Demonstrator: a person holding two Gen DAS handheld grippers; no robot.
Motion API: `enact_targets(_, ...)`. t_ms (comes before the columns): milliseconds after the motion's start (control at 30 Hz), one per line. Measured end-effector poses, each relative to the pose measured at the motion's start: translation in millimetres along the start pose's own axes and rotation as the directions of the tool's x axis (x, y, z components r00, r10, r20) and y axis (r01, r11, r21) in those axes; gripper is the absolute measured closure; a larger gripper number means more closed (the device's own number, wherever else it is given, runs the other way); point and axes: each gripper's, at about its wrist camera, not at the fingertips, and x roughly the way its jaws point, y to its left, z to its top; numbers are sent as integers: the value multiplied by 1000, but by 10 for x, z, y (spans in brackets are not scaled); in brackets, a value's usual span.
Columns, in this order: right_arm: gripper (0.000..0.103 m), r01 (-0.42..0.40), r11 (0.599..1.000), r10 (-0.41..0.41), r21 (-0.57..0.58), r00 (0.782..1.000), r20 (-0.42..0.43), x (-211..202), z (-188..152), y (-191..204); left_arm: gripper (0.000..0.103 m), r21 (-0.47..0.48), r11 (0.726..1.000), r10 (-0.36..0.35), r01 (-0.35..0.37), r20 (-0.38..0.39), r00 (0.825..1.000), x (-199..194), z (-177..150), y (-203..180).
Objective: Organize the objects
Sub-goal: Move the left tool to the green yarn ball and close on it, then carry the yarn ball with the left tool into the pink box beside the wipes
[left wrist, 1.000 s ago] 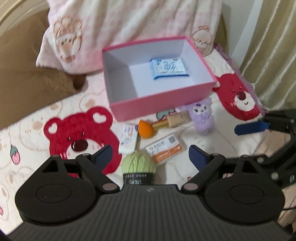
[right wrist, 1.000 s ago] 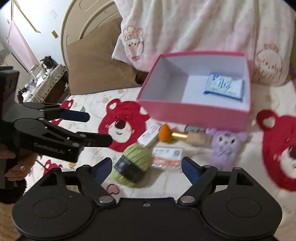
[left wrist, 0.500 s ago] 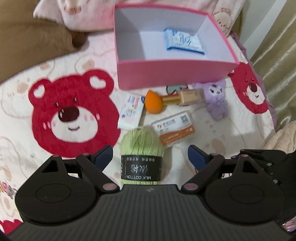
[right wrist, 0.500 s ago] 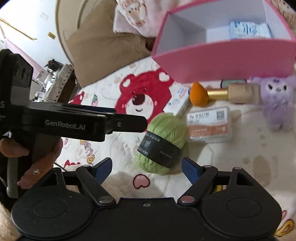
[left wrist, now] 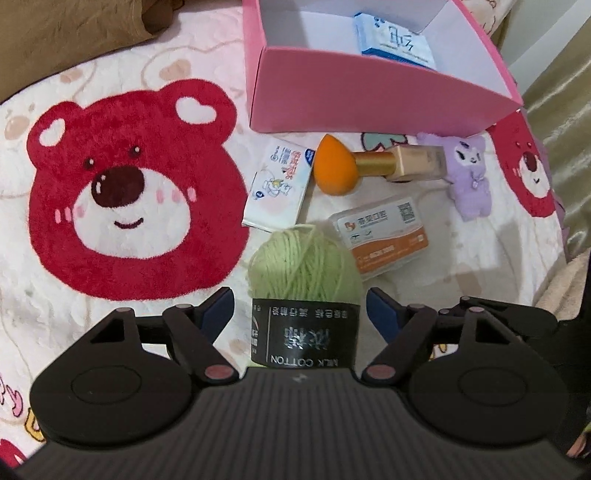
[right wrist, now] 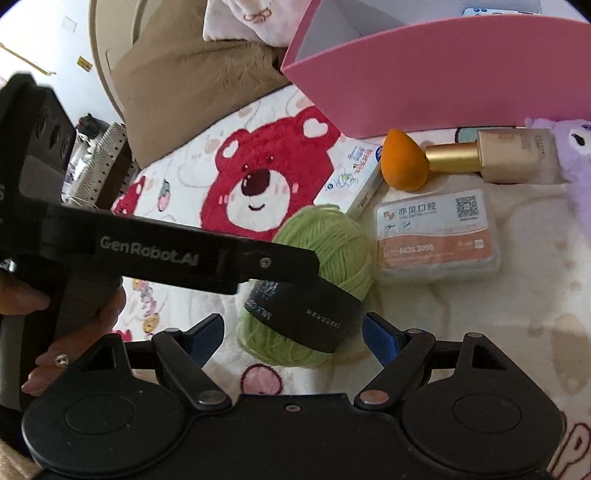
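A green yarn ball (left wrist: 303, 273) with a black label lies on the bear-print blanket, between the open fingers of my left gripper (left wrist: 299, 306). In the right wrist view the yarn (right wrist: 325, 258) lies between the open fingers of my right gripper (right wrist: 293, 330), with the left gripper's arm across its near left side. Beyond it lie a white packet (left wrist: 279, 184), an orange sponge (left wrist: 332, 170), a gold bottle (left wrist: 402, 164), an orange-and-white case (left wrist: 384, 236) and a purple plush (left wrist: 469, 177). The pink box (left wrist: 369, 99) holds a blue packet (left wrist: 395, 40).
A brown pillow (right wrist: 192, 70) and a pink-print pillow (right wrist: 251, 18) lie behind the box. A curtain (left wrist: 565, 122) hangs at the right edge of the bed. A person's hand (right wrist: 74, 321) holds the left gripper's handle at the left.
Both grippers have moved forward and down to the yarn ball, which now sits between the fingers of each. Both stay open.
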Motion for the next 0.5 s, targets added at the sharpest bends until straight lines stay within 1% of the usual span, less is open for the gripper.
enact_targets(67,18,9,1000,-9,-4,1000,-8,81,-24,23,29,-18,1000,-3,2,-8,1000,66,-8,28)
enact_targets(100,18,9,1000,-9,-3,1000,-13,124,-36,31,29,-30,1000,-10,10,-13,1000,97,-14,44)
enact_targets(167,18,16,1000,-16,-9,1000,-16,193,-61,43,29,-65,997,-45,43,-19,999,154,-32,75)
enact_targets(200,18,42,999,-42,-16,999,-11,224,-75,46,31,-80,995,-61,59,-24,998,183,-42,75)
enact_targets(233,17,56,998,-57,-25,998,-10,258,-84,36,31,-95,993,-73,70,-31,997,215,-61,88)
enact_targets(267,17,63,997,-63,-34,998,-10,292,-94,24,34,-111,990,-88,85,-30,996,234,-76,104)
enact_targets(333,17,79,996,-79,-45,997,-10,344,-119,-4,38,-121,990,-82,79,-22,996,243,-96,102)
enact_targets(400,18,69,996,-68,-58,998,16,335,-154,-12,42,-107,991,-76,75,-11,997,220,-106,67)
enact_targets(433,19,68,995,-66,-73,997,29,325,-175,-1,42,-104,992,-71,70,-5,997,212,-113,54)
enact_targets(500,29,83,989,-77,-124,995,56,279,-216,47,43,-116,991,-66,66,9,998,208,-136,47)
